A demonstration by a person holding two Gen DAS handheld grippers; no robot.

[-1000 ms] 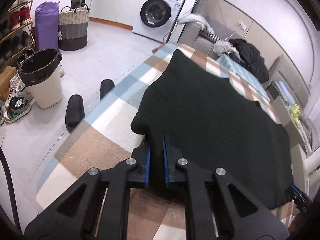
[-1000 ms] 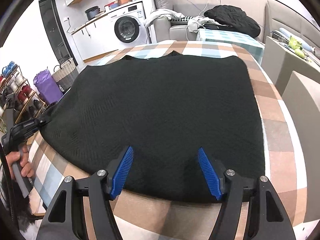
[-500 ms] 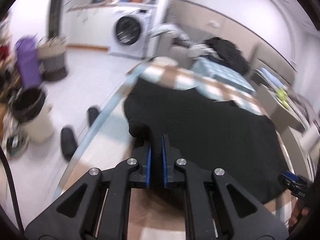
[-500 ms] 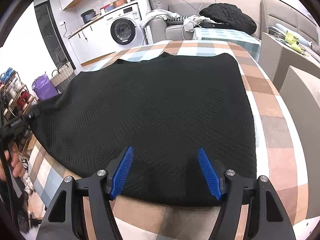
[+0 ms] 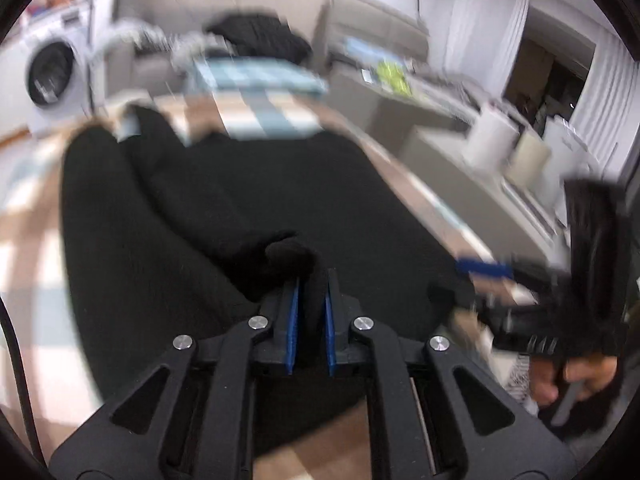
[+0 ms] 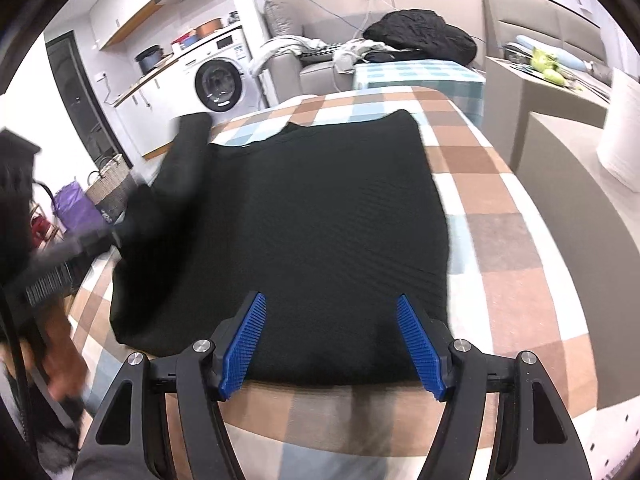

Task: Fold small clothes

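Note:
A black knit garment (image 6: pixel 328 208) lies spread on the checked tablecloth (image 6: pixel 500 200). In the left wrist view my left gripper (image 5: pixel 311 312) pinches a bunched fold of the garment (image 5: pixel 280 192) between its blue pads, and its jaws are opening slightly. That left edge is lifted and carried over the garment's middle. The blurred left gripper (image 6: pixel 100 236) shows at the left of the right wrist view, trailing the raised cloth. My right gripper (image 6: pixel 331 344) hovers open over the garment's near hem with nothing gripped; one of its blue pads (image 5: pixel 484 268) shows at the right of the left wrist view.
A washing machine (image 6: pixel 218 84) stands beyond the table's far left. A sofa holds a black pile of clothes (image 6: pixel 420 36). A grey cabinet (image 6: pixel 560 152) with a white roll (image 6: pixel 620 132) flanks the right edge. A basket (image 6: pixel 108 188) stands on the floor at left.
My left gripper has swung up and rightward across the table, dragging the garment's left edge over its middle. The right gripper has stayed open near the hem, shifting only slightly.

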